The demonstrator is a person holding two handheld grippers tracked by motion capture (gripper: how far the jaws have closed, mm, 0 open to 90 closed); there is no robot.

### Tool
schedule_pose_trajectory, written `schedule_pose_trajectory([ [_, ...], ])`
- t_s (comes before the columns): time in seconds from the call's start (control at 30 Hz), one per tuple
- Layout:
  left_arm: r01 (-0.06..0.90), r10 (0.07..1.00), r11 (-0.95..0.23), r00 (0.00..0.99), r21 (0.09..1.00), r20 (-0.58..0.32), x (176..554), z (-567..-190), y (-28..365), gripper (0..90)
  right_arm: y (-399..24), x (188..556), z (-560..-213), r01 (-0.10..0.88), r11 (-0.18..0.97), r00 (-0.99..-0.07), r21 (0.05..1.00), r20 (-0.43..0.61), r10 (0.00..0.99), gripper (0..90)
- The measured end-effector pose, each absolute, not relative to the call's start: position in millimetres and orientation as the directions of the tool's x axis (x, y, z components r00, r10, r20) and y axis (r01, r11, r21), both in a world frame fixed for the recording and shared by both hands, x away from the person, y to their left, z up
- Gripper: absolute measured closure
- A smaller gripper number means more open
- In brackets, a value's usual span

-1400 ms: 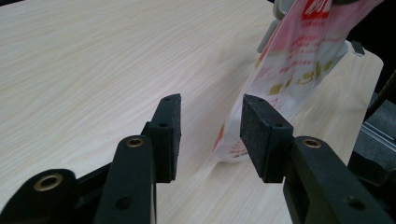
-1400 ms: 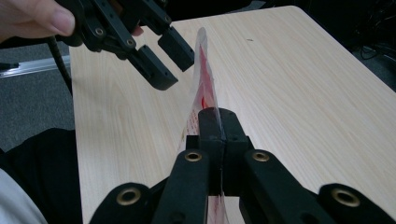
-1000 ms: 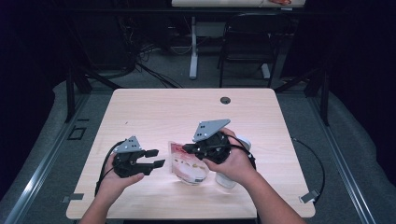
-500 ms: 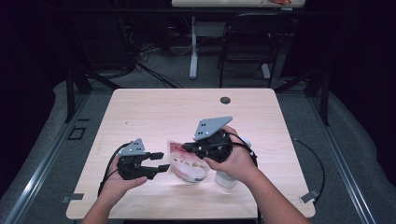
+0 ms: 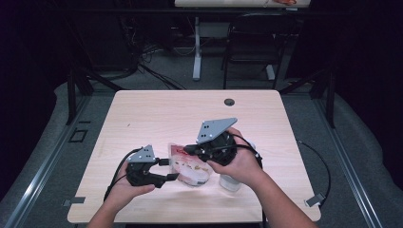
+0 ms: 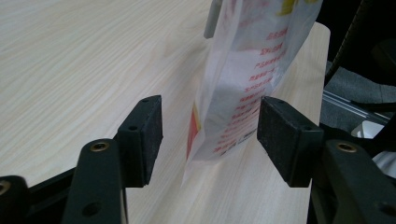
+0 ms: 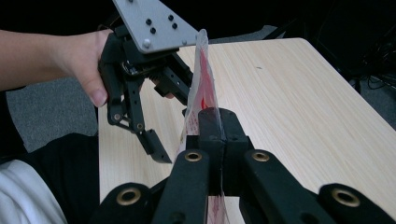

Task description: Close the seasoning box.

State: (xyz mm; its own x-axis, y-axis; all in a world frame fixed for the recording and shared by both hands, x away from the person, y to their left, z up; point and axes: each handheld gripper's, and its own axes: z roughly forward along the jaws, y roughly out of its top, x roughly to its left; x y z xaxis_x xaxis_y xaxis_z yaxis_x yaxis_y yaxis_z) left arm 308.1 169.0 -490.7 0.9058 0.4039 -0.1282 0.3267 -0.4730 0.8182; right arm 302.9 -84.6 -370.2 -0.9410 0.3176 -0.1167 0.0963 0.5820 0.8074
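A pale wooden table [image 5: 157, 114] with a round cable hole stands on grey floor in a dark room, a chair [image 5: 252, 52] behind it. The right gripper [image 5: 187, 150] is clamped on a plastic bag [image 5: 187, 167] above the table's near edge. The left gripper [image 5: 167, 170] has just been opening, its jaws spread clear around the bag.

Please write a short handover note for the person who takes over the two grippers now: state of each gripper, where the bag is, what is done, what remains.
Right gripper: shut on the snack bag, pinching its edge and holding it over the table.
Left gripper: open; its jaws have just been opening. The bag's lower end hangs between its pads with a gap on both sides.
White bottle: on the table by the right hand.
Done: the bag is held by the right gripper alone.
Left: probably re-grip the bag with the left gripper; it is not clear what follows.
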Motion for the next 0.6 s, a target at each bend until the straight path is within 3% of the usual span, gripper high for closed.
schedule_pose_trajectory([
  [0.6,0.301,0.334,-0.504,0.932,0.81,-0.138,308,-507,148,35.3,-80,299,-368,0.078,0.572,-0.945,0.816,-0.123,0.303,90.0],
])
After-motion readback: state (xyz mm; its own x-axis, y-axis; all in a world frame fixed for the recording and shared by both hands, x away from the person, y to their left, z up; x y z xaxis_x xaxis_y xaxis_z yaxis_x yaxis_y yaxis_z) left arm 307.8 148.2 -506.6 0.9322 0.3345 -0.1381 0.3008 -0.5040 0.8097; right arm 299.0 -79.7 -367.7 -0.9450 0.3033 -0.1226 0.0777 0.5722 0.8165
